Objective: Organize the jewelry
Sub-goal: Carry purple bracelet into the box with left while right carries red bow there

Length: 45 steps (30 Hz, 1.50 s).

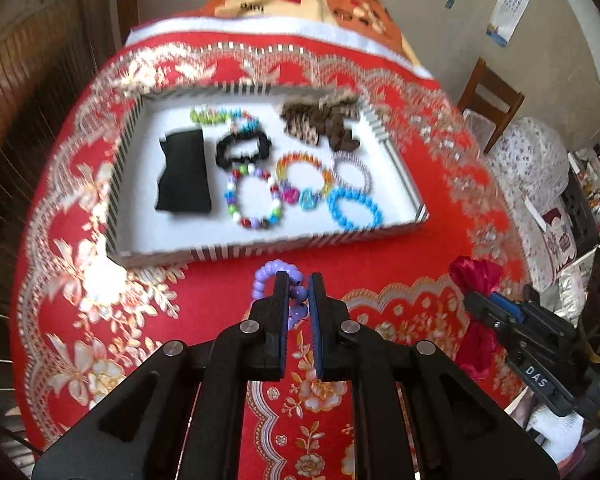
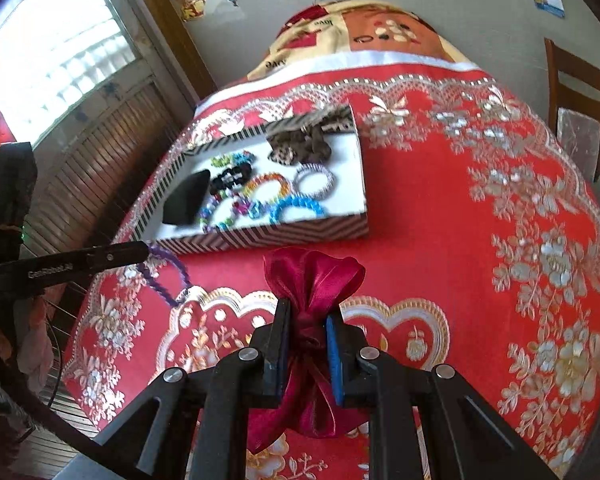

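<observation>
Purple bead bracelet [image 1: 278,280] pinched in the left claw [image 1: 300,280], lifted off the red surface [image 1: 220,292]; the right claw [image 2: 308,316] clamps a crimson ribbon bow [image 2: 314,276]. The striped tray [image 1: 260,246] already holds most pieces; these two look like the last.

Each camera rode its own gripper, tipped steeply down over the near edge of the red tablecloth [image 1: 220,304], close in. The left one faced the striped tray [image 1: 260,246] squarely; the right saw it off-left. Both shared that tray [image 2: 284,236].
</observation>
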Motion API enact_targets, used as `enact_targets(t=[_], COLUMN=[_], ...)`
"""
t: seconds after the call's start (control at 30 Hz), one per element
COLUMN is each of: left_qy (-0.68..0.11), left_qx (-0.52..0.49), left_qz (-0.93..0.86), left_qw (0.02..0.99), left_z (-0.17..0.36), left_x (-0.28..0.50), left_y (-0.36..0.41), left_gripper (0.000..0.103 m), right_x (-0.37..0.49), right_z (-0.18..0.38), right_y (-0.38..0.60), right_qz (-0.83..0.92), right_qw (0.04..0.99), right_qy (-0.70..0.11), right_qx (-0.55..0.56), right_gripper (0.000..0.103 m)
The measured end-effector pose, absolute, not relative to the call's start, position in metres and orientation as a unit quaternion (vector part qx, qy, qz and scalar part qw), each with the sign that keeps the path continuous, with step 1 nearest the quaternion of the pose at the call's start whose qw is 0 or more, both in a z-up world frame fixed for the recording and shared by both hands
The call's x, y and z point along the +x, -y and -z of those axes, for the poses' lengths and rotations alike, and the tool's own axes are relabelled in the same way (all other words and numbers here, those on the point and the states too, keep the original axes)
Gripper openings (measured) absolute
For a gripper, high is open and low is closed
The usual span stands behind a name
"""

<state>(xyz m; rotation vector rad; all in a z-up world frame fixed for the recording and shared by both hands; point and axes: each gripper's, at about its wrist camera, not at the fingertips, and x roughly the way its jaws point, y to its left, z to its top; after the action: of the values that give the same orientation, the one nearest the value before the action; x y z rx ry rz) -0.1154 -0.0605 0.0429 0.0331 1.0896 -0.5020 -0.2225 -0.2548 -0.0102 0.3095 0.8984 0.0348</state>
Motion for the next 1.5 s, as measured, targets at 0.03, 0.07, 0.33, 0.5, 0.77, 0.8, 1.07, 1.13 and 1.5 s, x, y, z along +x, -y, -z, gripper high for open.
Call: enact_targets(t=[0.03, 0.07, 0.33, 0.5, 0.77, 0.8, 1.07, 1.13, 1.5], left_qy=[-0.508, -0.505, -0.479, -0.479, -0.487, -0.488, -0.500, -0.507, -0.537], left_qx=[0.014, 0.014, 0.011, 0.013, 0.014, 0.014, 0.007, 0.000, -0.028], left_qz=[0.236, 0.235, 0.222, 0.211, 0.193, 0.189, 0.164, 0.160, 0.100], left_qw=[0.828, 0.830, 0.849, 0.852, 0.852, 0.852, 0.850, 0.847, 0.837], left_z=[-0.049, -0.052, -0.081, -0.081, -0.072, -0.071, -0.062, -0.057, -0.017], left_x=[-0.114, -0.111, -0.092, -0.076, -0.037, -0.030, 0.022, 0.038, 0.113], left_y=[0.060, 0.059, 0.060, 0.065, 0.071, 0.071, 0.072, 0.071, 0.051], left_gripper=[0.008, 0.008, 0.008, 0.008, 0.008, 0.008, 0.008, 0.008, 0.008], right_x=[-0.221, -0.218, -0.194, -0.170, -0.126, -0.121, -0.072, -0.059, -0.013], right_z=[0.007, 0.003, -0.016, -0.020, -0.017, -0.016, -0.001, 0.005, 0.040], right_y=[0.255, 0.254, 0.250, 0.250, 0.254, 0.255, 0.265, 0.268, 0.287], right_qz=[-0.019, -0.022, -0.040, -0.050, -0.062, -0.062, -0.069, -0.070, -0.071], right_qw=[0.890, 0.892, 0.900, 0.899, 0.895, 0.894, 0.883, 0.880, 0.860], right_qy=[-0.430, -0.428, -0.416, -0.418, -0.431, -0.433, -0.454, -0.461, -0.497], right_qx=[0.148, 0.146, 0.126, 0.116, 0.103, 0.102, 0.093, 0.091, 0.087], right_gripper=[0.016, 0.016, 0.016, 0.016, 0.016, 0.016, 0.016, 0.016, 0.016])
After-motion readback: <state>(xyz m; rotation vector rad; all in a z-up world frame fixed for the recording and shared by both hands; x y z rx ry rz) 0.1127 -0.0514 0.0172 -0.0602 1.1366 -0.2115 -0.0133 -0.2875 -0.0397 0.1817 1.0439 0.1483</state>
